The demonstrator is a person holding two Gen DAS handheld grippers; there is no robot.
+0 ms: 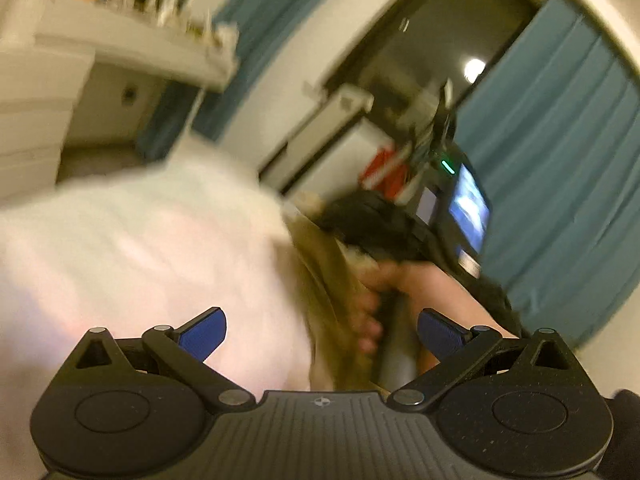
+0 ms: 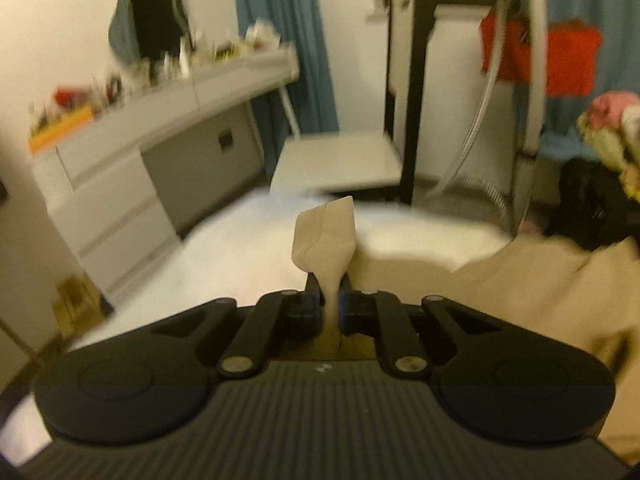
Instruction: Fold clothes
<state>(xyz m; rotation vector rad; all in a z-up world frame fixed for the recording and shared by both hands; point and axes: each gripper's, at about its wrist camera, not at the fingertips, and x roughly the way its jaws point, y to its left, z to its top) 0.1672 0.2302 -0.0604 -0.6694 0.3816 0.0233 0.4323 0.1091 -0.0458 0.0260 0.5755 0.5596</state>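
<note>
A beige garment (image 2: 540,280) lies on the white bed (image 2: 240,248) to the right. My right gripper (image 2: 330,300) is shut on a corner of it, and the pinched tip (image 2: 324,236) sticks up between the fingers. In the blurred left wrist view my left gripper (image 1: 322,336) is open and empty above the white bed (image 1: 140,260). The same beige garment (image 1: 332,292) hangs just ahead of it, beside the person's hand (image 1: 384,292) holding the right gripper's handle.
A grey dresser (image 2: 120,172) with clutter on top stands left of the bed. A pale stool (image 2: 340,160) and a black-framed rack with a red cloth (image 2: 560,60) are beyond. A pile of clothes (image 2: 612,132) sits at far right. Blue curtains (image 1: 560,160) hang behind.
</note>
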